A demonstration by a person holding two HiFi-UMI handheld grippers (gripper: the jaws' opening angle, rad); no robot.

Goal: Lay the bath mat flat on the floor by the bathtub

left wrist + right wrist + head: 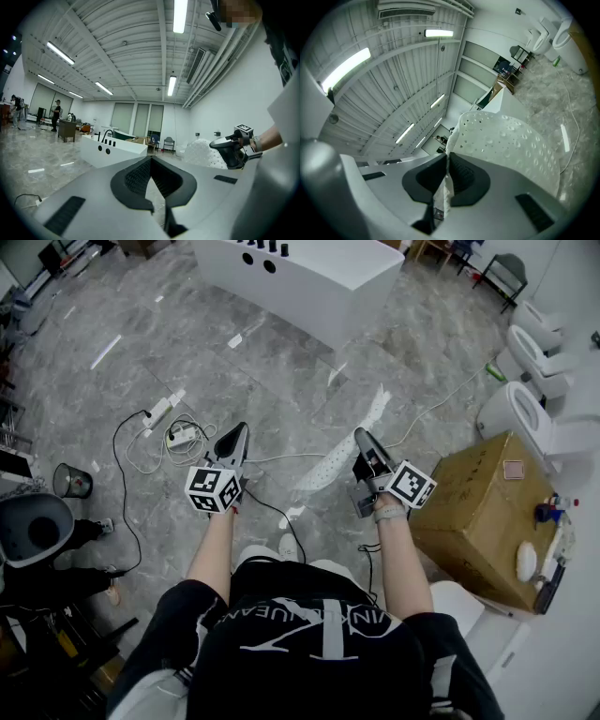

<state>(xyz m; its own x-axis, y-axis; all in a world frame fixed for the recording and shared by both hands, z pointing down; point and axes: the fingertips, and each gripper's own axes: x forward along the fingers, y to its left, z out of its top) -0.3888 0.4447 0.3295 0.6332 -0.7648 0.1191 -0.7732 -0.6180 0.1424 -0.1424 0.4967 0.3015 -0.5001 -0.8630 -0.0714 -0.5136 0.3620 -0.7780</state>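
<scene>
The white bath mat, dotted with holes, hangs folded in a long strip in front of me. My right gripper is shut on its edge; in the right gripper view the jaws pinch the mat, which bulges out beyond them. My left gripper is held to the left of the mat, apart from it, shut with nothing between its jaws. From the left gripper view, the mat and the right gripper show at the right. The white bathtub stands on the grey floor further ahead.
A cardboard box stands close on my right, with toilets behind it. A power strip with cables lies on the floor at the left, near a small bin and a dark round fixture.
</scene>
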